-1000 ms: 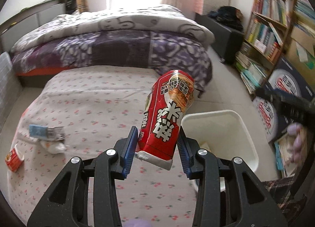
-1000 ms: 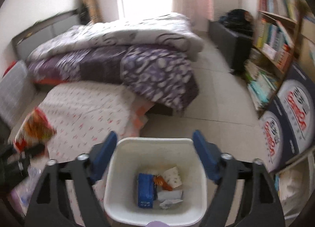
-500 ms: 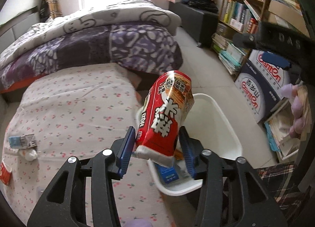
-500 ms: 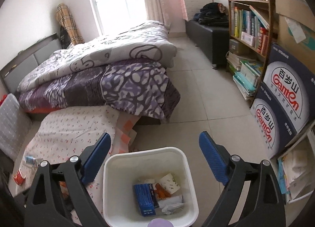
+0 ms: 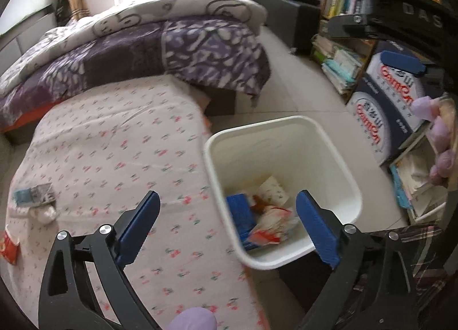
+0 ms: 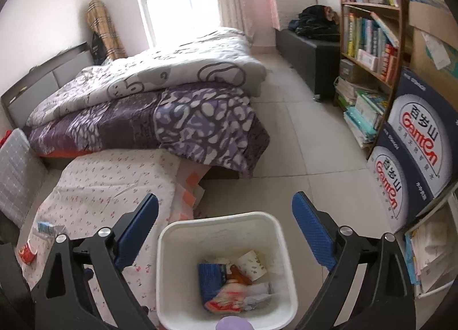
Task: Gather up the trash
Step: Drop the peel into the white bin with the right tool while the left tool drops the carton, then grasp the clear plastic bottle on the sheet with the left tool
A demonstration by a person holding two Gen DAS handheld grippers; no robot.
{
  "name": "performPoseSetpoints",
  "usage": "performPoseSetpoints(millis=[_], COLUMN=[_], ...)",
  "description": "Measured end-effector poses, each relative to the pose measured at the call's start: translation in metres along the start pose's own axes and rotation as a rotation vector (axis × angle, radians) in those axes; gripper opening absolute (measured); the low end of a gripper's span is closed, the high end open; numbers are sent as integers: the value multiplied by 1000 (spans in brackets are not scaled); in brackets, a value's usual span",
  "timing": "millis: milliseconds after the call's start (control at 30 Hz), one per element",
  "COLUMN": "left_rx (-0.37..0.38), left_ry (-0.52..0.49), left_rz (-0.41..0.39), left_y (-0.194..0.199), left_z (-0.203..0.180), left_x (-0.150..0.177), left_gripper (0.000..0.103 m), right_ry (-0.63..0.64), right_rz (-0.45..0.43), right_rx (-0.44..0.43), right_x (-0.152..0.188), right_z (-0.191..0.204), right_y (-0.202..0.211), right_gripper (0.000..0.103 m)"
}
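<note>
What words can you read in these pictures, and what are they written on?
"Ganten": stacked navy cardboard boxes beside the bookshelf, printed twice, with Chinese characters above it.
"DAS": black frame of the right gripper, seen from the left wrist.
Too small or blurred: book spines, red snack bag in the bin, wrappers on the floral sheet.

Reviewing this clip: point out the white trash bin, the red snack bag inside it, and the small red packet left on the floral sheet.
white trash bin [image 6: 171,272]: right wrist view, left wall.
red snack bag [image 5: 269,227]: left wrist view, crumpled middle.
small red packet [image 5: 8,247]: left wrist view, red face near the picture's edge.
</note>
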State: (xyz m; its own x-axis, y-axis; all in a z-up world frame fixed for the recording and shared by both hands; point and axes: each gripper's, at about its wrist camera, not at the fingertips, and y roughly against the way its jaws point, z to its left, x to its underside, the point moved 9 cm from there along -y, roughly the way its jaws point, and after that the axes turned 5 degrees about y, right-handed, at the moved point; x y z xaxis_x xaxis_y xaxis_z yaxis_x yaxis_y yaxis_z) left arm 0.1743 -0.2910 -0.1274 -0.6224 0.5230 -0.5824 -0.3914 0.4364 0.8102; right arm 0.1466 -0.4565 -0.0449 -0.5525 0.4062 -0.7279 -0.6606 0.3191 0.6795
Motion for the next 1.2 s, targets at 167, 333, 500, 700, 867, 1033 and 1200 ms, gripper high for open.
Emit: performPoseSetpoints(millis=[167,333,500,700,867,1033,1200], left_rx=[-110,-213,-349,-400,-379,-295,-256], left_ry=[10,9,-21,76,171,258,328], left_rz=[56,159,274,419,489,475,359], left_y=[-1,-4,-1,3,5,11,40], left_z=[40,83,135,200,233,244,259], left_x=[15,40,72,120,153,168,158], left_gripper=[94,96,96,96,96,65,63], right_ry=[54,102,143,184,219,242,302], right_rz=[32,55,85,120,154,204,227], right_rx=[-41,-82,-114,-137,-172,-214,-245], right_x=[7,13,21,31,41,57,70], right_z=[36,71,102,133,162,194,230], right_y=[-6,-10,-15,-25,-33,-44,-54], right_gripper=[93,93,93,93,93,93,93])
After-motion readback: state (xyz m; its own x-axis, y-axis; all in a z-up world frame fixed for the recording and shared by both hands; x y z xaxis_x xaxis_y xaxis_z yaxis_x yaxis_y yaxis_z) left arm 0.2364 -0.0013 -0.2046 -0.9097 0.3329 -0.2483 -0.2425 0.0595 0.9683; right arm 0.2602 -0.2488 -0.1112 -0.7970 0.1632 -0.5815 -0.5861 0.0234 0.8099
